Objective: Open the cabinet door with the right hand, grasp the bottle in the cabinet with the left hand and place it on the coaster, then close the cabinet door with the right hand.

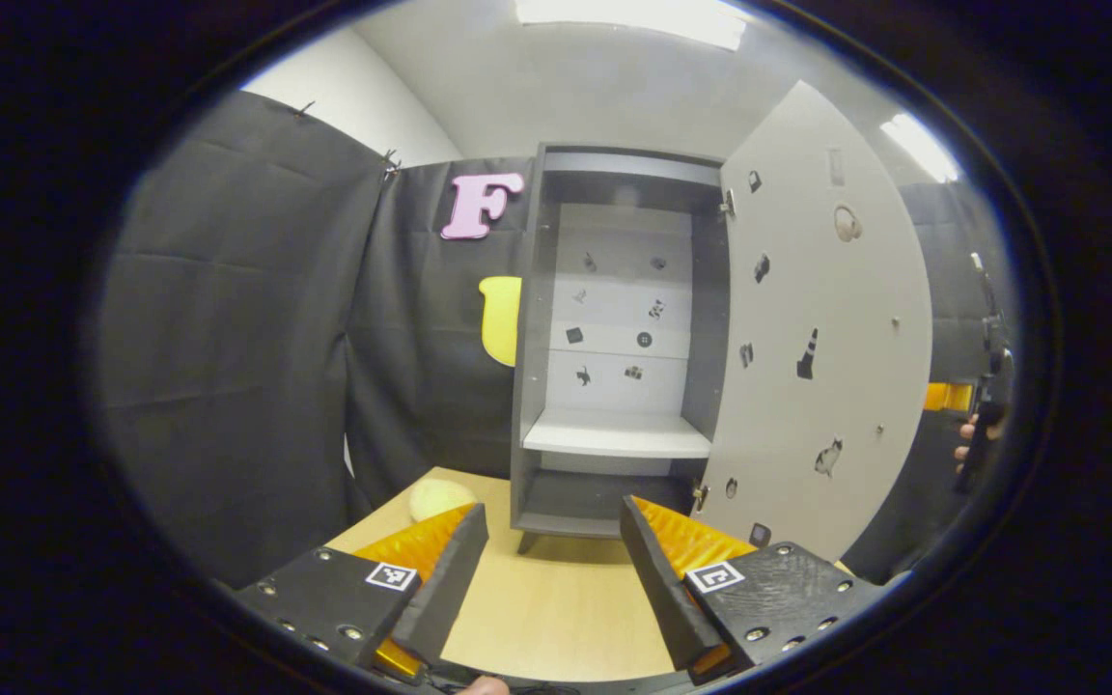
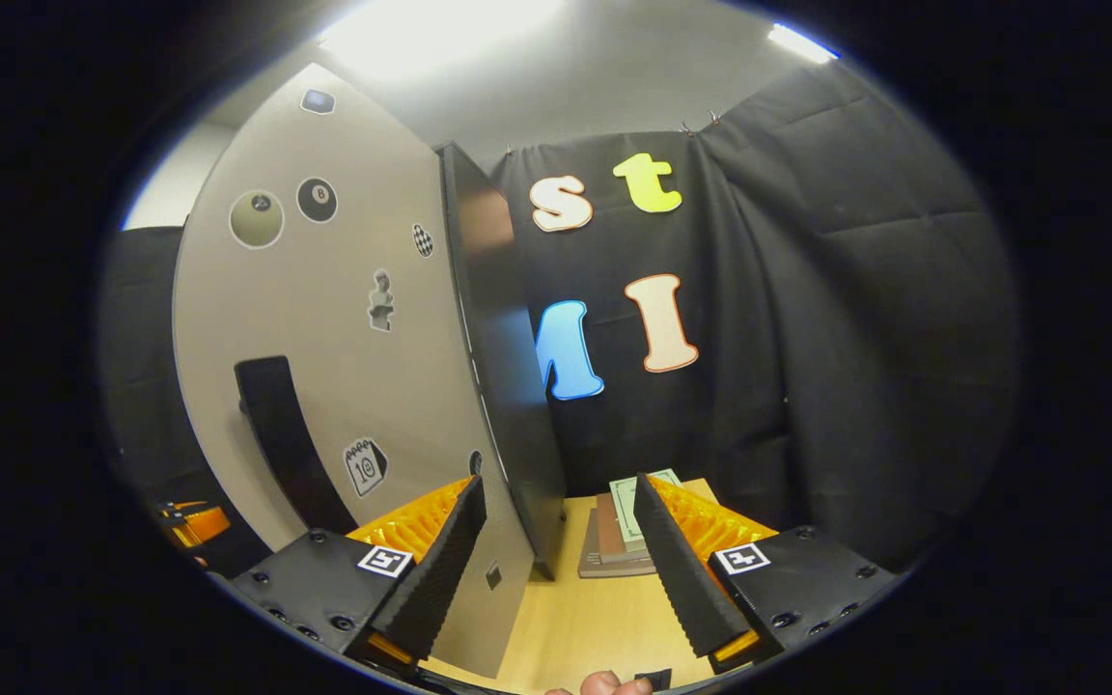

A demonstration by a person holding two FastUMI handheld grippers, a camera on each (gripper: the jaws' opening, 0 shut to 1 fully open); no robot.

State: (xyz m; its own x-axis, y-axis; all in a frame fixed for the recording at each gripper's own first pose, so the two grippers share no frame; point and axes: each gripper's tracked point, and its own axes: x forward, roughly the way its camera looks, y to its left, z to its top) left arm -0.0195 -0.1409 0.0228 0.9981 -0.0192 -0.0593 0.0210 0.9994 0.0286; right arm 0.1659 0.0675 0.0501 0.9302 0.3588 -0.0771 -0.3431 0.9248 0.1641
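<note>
The grey cabinet [image 1: 529,338] stands on the wooden table with its door [image 1: 826,319] swung wide to the right. Inside is a white shelf [image 1: 614,434]. A pale round coaster [image 1: 436,497] lies on the table left of the cabinet. My left gripper [image 1: 551,510] is open in front of the cabinet, low over the table, with nothing between its fingers. In the right gripper view the door's outer face [image 2: 344,319] with its black handle [image 2: 281,434] is close. My right gripper [image 2: 558,483] is open beside the door, holding nothing. It also appears in a hand as the right gripper [image 1: 986,415] past the door's edge.
The cabinet's dark side wall [image 2: 508,386] rises just ahead of the right gripper. A small stack of books [image 2: 619,541] lies on the table [image 2: 595,618] to its right. Black cloth walls close in the booth on all sides.
</note>
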